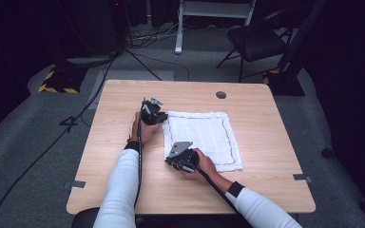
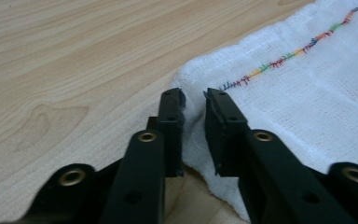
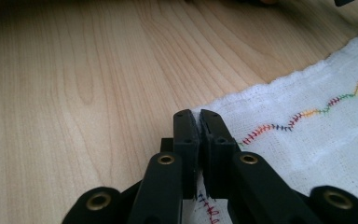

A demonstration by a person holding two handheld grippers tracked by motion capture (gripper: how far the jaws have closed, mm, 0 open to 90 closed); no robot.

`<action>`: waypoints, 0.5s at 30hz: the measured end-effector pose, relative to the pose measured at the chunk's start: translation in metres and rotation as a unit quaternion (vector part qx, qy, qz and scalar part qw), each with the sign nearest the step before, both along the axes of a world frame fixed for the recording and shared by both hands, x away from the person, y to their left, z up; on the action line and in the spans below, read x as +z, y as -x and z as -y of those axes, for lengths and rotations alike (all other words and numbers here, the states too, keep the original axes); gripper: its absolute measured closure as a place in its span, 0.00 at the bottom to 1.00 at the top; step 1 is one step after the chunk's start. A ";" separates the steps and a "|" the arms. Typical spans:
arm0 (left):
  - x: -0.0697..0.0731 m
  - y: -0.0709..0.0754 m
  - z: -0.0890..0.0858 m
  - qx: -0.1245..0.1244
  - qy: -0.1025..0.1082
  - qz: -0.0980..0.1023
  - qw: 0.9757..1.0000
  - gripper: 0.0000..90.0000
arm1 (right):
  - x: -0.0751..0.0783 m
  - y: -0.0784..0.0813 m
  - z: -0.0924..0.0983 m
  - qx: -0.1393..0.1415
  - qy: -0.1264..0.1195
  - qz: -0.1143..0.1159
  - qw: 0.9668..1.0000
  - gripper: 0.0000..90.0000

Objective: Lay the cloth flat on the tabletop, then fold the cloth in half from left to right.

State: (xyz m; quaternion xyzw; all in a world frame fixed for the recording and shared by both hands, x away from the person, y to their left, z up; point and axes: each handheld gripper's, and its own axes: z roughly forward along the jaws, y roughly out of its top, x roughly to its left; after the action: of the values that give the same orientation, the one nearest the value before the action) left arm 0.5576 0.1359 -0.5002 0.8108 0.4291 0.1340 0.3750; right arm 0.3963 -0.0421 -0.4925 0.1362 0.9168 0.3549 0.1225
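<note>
From above, your white cloth (image 1: 203, 138) lies flat mid-frame on the worktop (image 1: 123, 180). Your left gripper (image 1: 158, 117) pinches its upper-left corner; your right gripper (image 1: 170, 161) pinches the lower-left one.

In the left gripper view, the jaws clamp the cloth's edge.

In the right gripper view, they squeeze a corner.

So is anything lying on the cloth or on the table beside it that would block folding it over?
Nothing visible. The white cloth is bare on top, and each hand-held gripper, left and right, already pinches a corner on its left edge.
</note>
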 end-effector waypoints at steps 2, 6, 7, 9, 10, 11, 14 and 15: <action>0.002 0.001 0.001 -0.001 -0.006 -0.002 1.000 0.93 | 0.001 0.001 0.002 0.000 -0.003 -0.001 1.000 0.96; 0.008 0.003 0.001 -0.007 -0.010 0.005 1.000 0.95 | 0.009 0.003 0.005 0.002 -0.014 0.004 1.000 0.96; 0.011 0.003 0.000 -0.008 -0.012 0.008 1.000 0.95 | 0.012 0.003 0.006 0.002 -0.019 0.005 1.000 0.96; 0.014 0.004 -0.003 -0.010 -0.014 0.010 1.000 0.96 | 0.016 0.002 0.007 0.003 -0.024 0.007 1.000 0.96; 0.016 0.005 -0.005 -0.010 -0.013 0.013 1.000 0.96 | 0.018 0.002 0.006 0.002 -0.027 0.009 1.000 0.96; 0.017 0.006 -0.008 -0.010 -0.003 0.015 1.000 0.96 | 0.019 0.002 0.006 0.002 -0.028 0.010 1.000 0.96; 0.023 0.009 -0.019 -0.013 0.016 0.022 1.000 0.96 | 0.021 0.002 0.000 -0.001 -0.037 0.017 0.999 0.96; 0.024 0.010 -0.023 -0.010 0.012 0.022 1.000 0.96 | 0.022 0.002 -0.002 -0.001 -0.039 0.019 0.999 0.96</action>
State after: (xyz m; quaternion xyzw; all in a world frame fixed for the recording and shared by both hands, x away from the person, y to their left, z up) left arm 0.5473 0.1587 -0.4764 0.8071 0.4143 0.1432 0.3956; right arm 0.3940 -0.0401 -0.4709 0.1348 0.8998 0.3925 0.1343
